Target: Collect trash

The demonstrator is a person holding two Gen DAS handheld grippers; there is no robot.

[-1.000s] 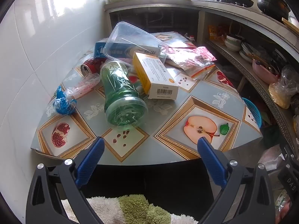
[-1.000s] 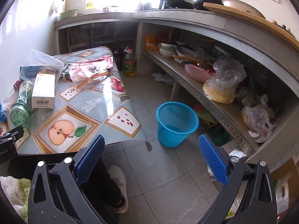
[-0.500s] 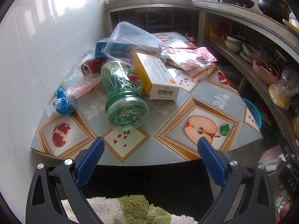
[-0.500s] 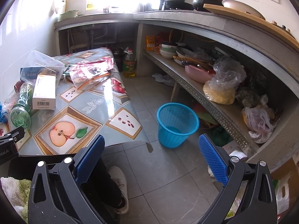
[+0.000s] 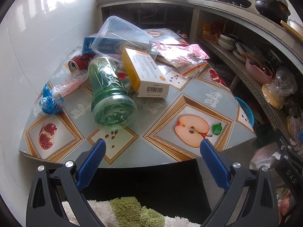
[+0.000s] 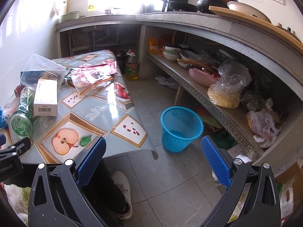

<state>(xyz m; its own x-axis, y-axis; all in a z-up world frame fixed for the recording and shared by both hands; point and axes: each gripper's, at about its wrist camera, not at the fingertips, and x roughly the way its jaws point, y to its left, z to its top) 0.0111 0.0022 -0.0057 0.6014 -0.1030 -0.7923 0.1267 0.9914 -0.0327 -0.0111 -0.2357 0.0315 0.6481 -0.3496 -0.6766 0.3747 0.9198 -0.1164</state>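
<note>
Several bits of trash on table; green bottle nearest left gripper, on its side, prob light, slick, rolls, so grab mid-body; both grippers spread wide, empty; right gripper faces blue basket on floor.

"DAS" reads on the black gripper body right of the left gripper's fingers; "RobotAI", partly cut off, on the black body left of the right gripper's fingers; the carton's print is illegible
</note>
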